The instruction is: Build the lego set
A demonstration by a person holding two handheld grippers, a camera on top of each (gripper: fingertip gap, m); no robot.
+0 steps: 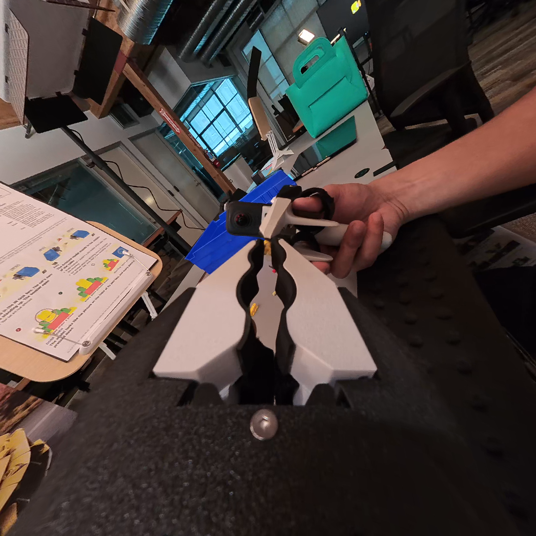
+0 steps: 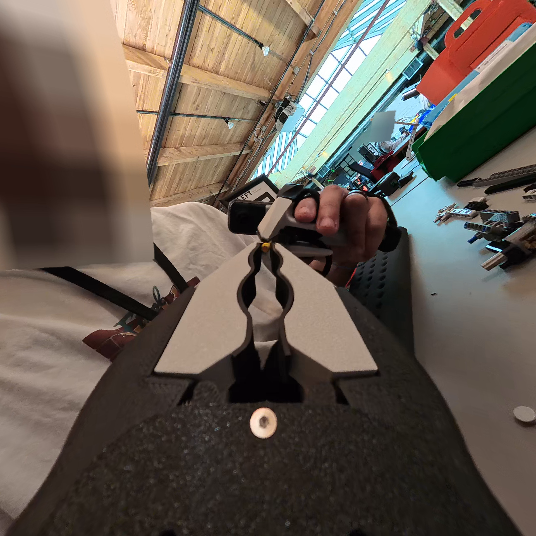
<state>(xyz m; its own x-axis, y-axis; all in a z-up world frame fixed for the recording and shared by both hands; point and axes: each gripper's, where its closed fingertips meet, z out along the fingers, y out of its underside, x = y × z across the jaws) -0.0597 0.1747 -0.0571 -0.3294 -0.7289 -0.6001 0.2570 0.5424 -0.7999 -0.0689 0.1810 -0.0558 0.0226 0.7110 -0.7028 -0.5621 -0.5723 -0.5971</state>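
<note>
Yellow small piece (image 2: 265,247) sits pinched between both grippers' nearly closed fingertips and may slip if either pair of fingers loosens.

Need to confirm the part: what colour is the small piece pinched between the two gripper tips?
Yellow. The small piece shows best in the right wrist view.

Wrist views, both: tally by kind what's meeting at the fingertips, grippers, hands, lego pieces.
Grippers: 2, the left gripper and the right gripper, tip to tip
Hands: 2, the right hand and the left hand
Lego pieces: 1, a small yellow piece pinched between the tips
Total: 5
</note>
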